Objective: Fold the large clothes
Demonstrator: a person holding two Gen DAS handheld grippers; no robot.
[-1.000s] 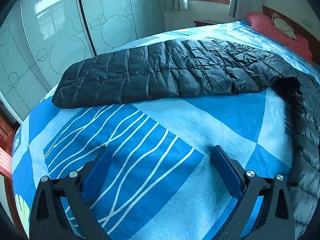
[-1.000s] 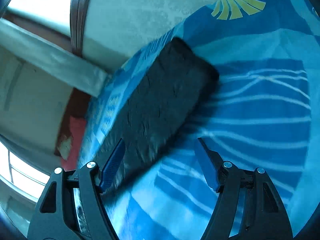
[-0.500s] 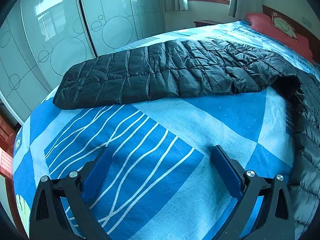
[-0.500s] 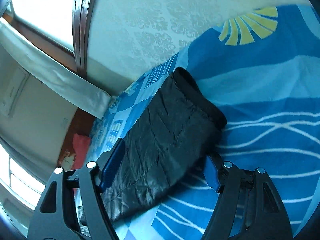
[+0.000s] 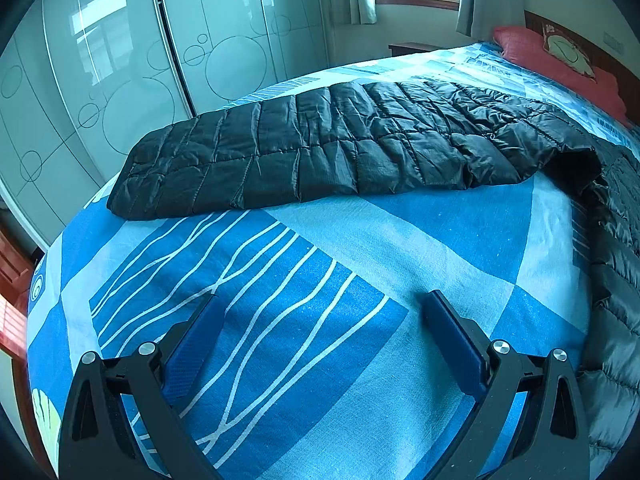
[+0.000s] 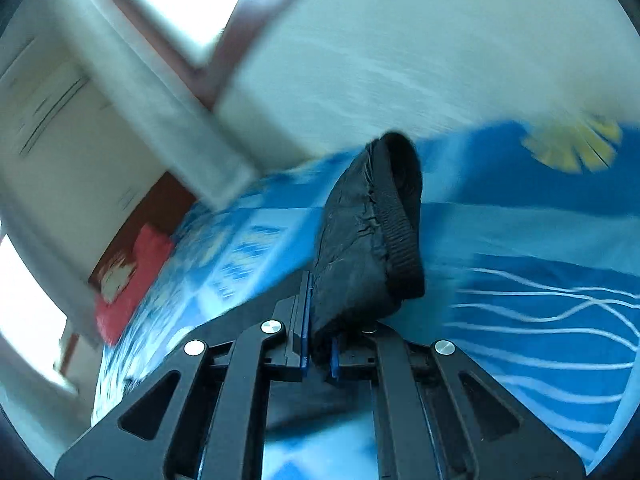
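Sleeve cuff (image 6: 400, 216) of the black quilted jacket (image 5: 340, 148) is pinched in the right claw (image 6: 320, 354), whose jaws have just been closing onto it, and the cuff stands clear of the bed (image 5: 400, 248). The other sleeve lies flat across the bed. Left claw (image 5: 320, 336) hangs wide and empty over the sheet. Best carry the cuff low across the jacket's body, and keep the fabric from bunching.

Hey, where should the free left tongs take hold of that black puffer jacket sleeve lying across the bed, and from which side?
Grip the cuff end of the sleeve, its near-left tip. It lies flat on the bedsheet with a free edge facing the left tongs, so come in low from the near side, one pad sliding under. The right tongs already pinch the other sleeve's cuff.
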